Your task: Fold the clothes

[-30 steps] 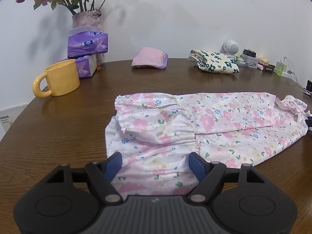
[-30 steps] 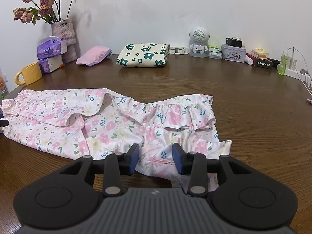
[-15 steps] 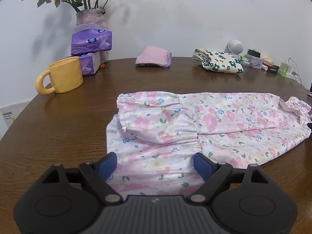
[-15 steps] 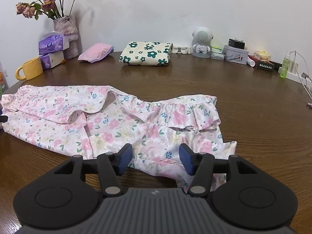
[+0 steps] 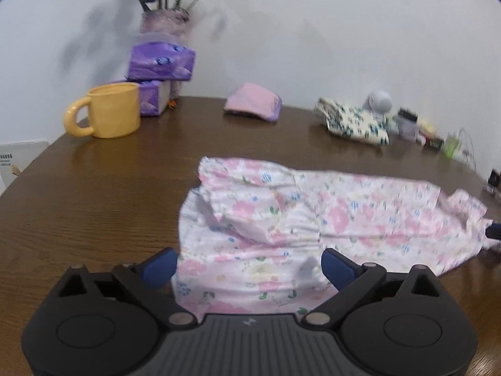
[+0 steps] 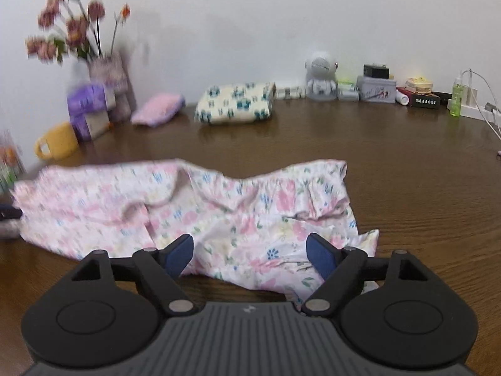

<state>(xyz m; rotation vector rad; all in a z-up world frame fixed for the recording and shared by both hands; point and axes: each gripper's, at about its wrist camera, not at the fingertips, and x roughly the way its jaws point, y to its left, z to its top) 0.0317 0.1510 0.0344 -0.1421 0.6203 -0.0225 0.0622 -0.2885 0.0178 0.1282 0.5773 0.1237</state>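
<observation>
Left claw [image 5: 249,266]: angled down at the near left end of the pink floral garment [image 5: 313,219]; its blue pads stand wide and are opening, with cloth lying between them but not pinched.
Right claw [image 6: 250,252]: angled down at the garment's right end [image 6: 219,213]; jaws opening, fabric between the pads, ungripped.
Garment: spread lengthwise across the middle of the brown wooden table [image 5: 94,194], rumpled, with a ruffled fold near each end.
Writing: blurred print on the purple tissue packs [image 5: 161,62] and on the tin [image 6: 375,91] and dark box [image 6: 422,101] by the wall cannot be read.
Table, left to right: yellow mug [image 5: 108,109], stacked tissue packs, vase of dried roses [image 6: 106,72], pink pouch [image 5: 253,101], folded cream cloth with green flowers [image 6: 235,103], small white robot figure [image 6: 321,73], green bottle [image 6: 457,98].
Room: plain white wall [image 6: 250,15] behind the table.
</observation>
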